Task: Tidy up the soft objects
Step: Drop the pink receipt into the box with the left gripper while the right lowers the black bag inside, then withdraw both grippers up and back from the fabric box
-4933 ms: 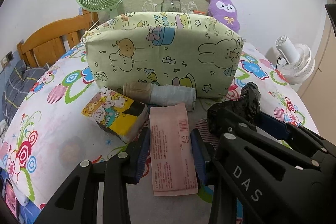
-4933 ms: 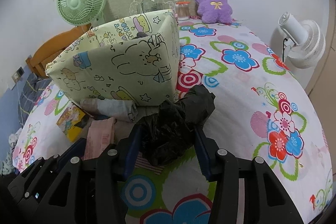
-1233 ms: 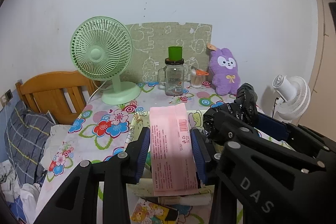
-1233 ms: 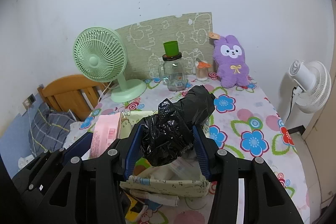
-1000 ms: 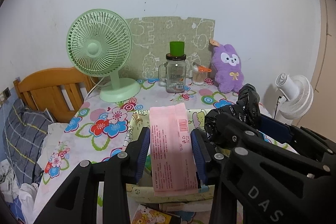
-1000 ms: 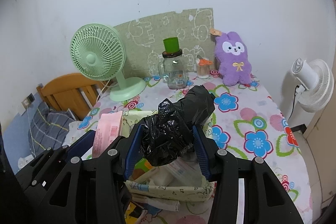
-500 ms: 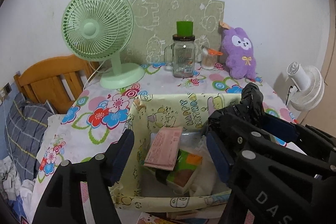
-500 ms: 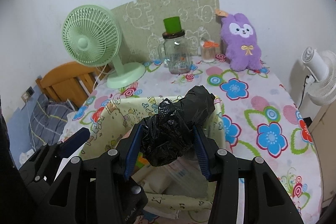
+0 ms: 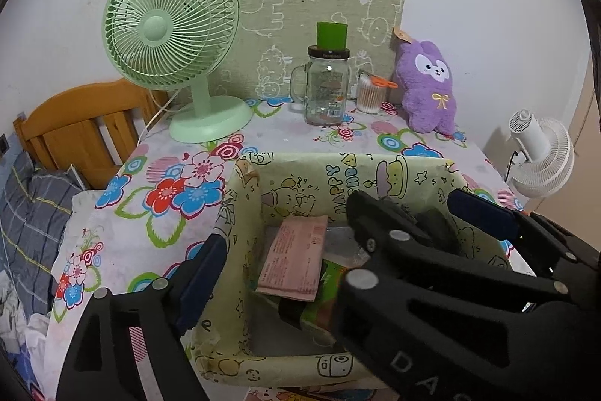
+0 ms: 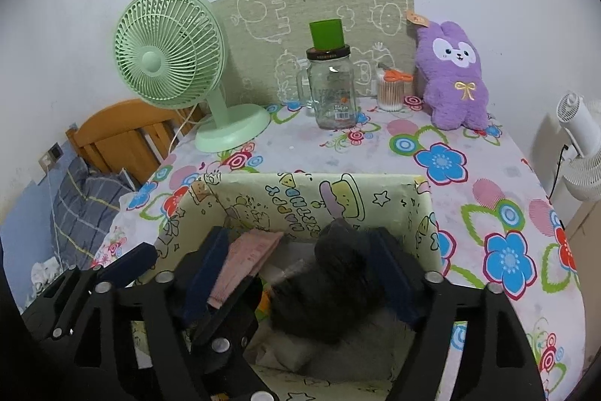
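Drop-off step: my left gripper [image 9: 278, 273] and right gripper [image 10: 300, 280] are both released over the cartoon-print fabric box [image 10: 426, 228], pink packet [image 9: 293, 260] and crumpled black plastic bag [image 10: 334, 292] sit inside, so next I'd back out and look for more soft stuff.

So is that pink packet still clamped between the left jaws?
No, the pink packet lies loose inside the patterned box, with the left gripper jaws spread wide.

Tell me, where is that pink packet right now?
The pink packet lies inside the cartoon-print box, left of the black bag in both wrist views, propped on a green package.
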